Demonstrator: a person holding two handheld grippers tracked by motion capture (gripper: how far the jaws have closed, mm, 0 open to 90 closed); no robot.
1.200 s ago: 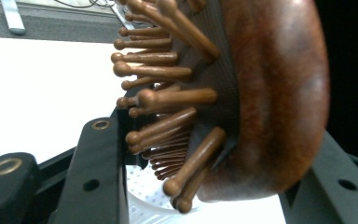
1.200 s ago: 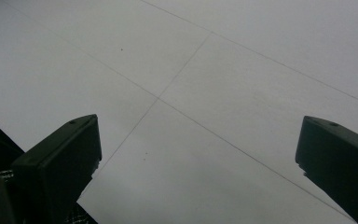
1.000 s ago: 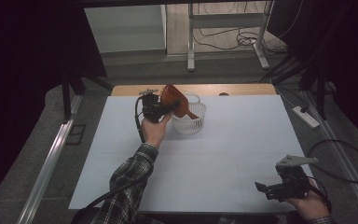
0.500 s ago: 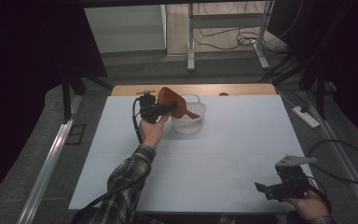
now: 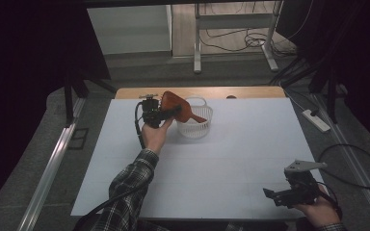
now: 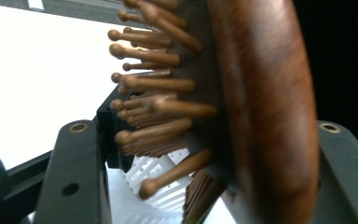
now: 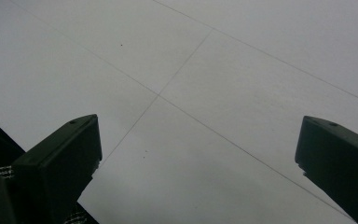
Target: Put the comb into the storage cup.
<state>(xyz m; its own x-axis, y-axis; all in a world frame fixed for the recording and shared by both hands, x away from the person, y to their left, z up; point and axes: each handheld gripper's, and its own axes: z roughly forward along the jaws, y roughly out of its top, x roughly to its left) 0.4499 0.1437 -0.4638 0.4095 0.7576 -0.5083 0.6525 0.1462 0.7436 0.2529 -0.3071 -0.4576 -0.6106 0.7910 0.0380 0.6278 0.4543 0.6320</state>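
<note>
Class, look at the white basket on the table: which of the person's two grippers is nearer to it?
The left. The left gripper is right beside the white basket, with the wooden hairbrush between its jaws over the rim. The right gripper is far off at the table's near right corner.

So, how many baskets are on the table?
1: a white basket stands near the far edge of the table, beside the left gripper, under the wooden hairbrush.

White table [image 5: 231,159]: white basket [image 5: 195,126] sits near far edge.
</note>
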